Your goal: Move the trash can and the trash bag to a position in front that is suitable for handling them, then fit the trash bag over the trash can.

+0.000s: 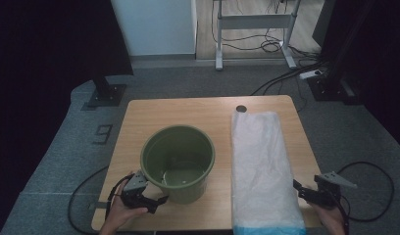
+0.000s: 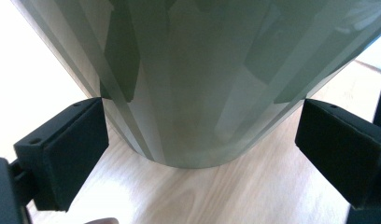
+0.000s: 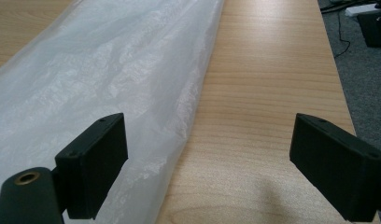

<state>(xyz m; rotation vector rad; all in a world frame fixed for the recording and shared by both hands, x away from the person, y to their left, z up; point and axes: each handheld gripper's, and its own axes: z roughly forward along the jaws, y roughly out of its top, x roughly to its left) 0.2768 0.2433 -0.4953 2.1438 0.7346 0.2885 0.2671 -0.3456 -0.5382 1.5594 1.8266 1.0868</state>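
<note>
A green plastic bucket (image 1: 145, 152) stands upright and empty on the left half of a wooden table (image 1: 188, 111). A long white translucent plastic bag (image 1: 259, 161) lies flat along the right half, with a blue band at its near end. My left gripper (image 1: 156, 191) is open at the bucket's near-left base. In the left gripper view the bucket's wall (image 2: 198, 84) sits between the spread jaws of the left gripper (image 2: 200, 135), apart from both. My right gripper (image 1: 302, 191) is open at the bag's near right edge. In the right gripper view the bag (image 3: 100, 79) reaches the left jaw of the right gripper (image 3: 207, 140).
A round cable hole (image 1: 241, 108) sits near the table's far edge. Bare wood (image 3: 268, 93) runs between the bag and the right table edge. On the grey floor lie cables (image 1: 369, 169), a power strip (image 1: 313, 74), a black stand base (image 1: 107, 93) and a white desk frame (image 1: 254, 22).
</note>
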